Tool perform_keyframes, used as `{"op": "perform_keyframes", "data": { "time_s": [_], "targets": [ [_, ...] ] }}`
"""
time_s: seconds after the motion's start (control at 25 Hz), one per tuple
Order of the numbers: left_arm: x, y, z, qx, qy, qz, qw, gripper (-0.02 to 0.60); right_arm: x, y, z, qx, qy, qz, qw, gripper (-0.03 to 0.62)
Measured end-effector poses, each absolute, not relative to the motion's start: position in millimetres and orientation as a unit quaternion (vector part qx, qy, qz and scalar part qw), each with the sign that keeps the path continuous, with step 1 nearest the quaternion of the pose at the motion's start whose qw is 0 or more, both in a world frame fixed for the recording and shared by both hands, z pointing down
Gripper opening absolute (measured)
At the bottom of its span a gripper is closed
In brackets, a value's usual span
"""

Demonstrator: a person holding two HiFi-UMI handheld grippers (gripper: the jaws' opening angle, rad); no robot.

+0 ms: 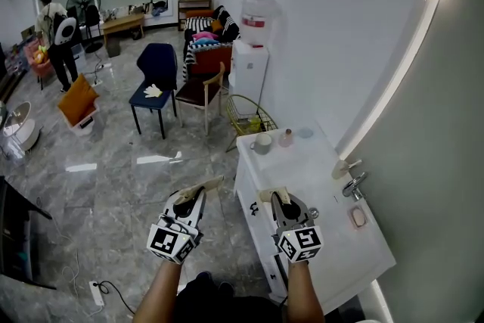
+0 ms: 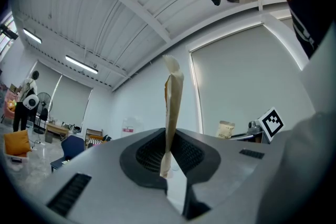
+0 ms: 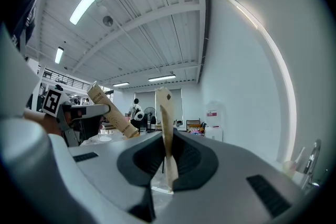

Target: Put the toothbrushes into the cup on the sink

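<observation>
Head view — cup [image 1: 262, 143] on sink top [image 1: 318, 185]; L claw [image 1: 193, 194], R claw [image 1: 280, 198] grip wrapped toothbrushes [image 1: 212, 181] [image 1: 268, 194].

Legible text: none.
Print on the wrapped toothbrush [image 3: 113, 112] and the water bottle's red label [image 1: 254, 21] was too small.

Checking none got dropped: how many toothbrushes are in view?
2. One wrapped toothbrush is clamped in the left gripper, the other toothbrush in the right gripper. The cup is too small to see into.
</observation>
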State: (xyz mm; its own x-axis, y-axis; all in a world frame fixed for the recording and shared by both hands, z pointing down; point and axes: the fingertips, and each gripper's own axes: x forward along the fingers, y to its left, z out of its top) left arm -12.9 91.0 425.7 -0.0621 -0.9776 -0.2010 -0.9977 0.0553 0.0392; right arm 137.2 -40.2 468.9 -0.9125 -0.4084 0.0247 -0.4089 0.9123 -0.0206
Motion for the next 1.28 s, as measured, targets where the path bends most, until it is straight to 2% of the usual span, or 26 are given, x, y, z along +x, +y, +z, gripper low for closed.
{"op": "perform_keyframes", "data": {
  "time_s": [0.64,1.28],
  "targets": [
    [-41,59,437,-0.673,0.732,0.086,0.061,0.046,111,-74,489,0.202,-0.979,0.017,0.016,0.049],
    [-184,-39,436,-0.703,0.702,0.088,0.065,0.046,-16,-157,480,0.248,-0.969,0.004,0.019,0.049]
  ]
}}
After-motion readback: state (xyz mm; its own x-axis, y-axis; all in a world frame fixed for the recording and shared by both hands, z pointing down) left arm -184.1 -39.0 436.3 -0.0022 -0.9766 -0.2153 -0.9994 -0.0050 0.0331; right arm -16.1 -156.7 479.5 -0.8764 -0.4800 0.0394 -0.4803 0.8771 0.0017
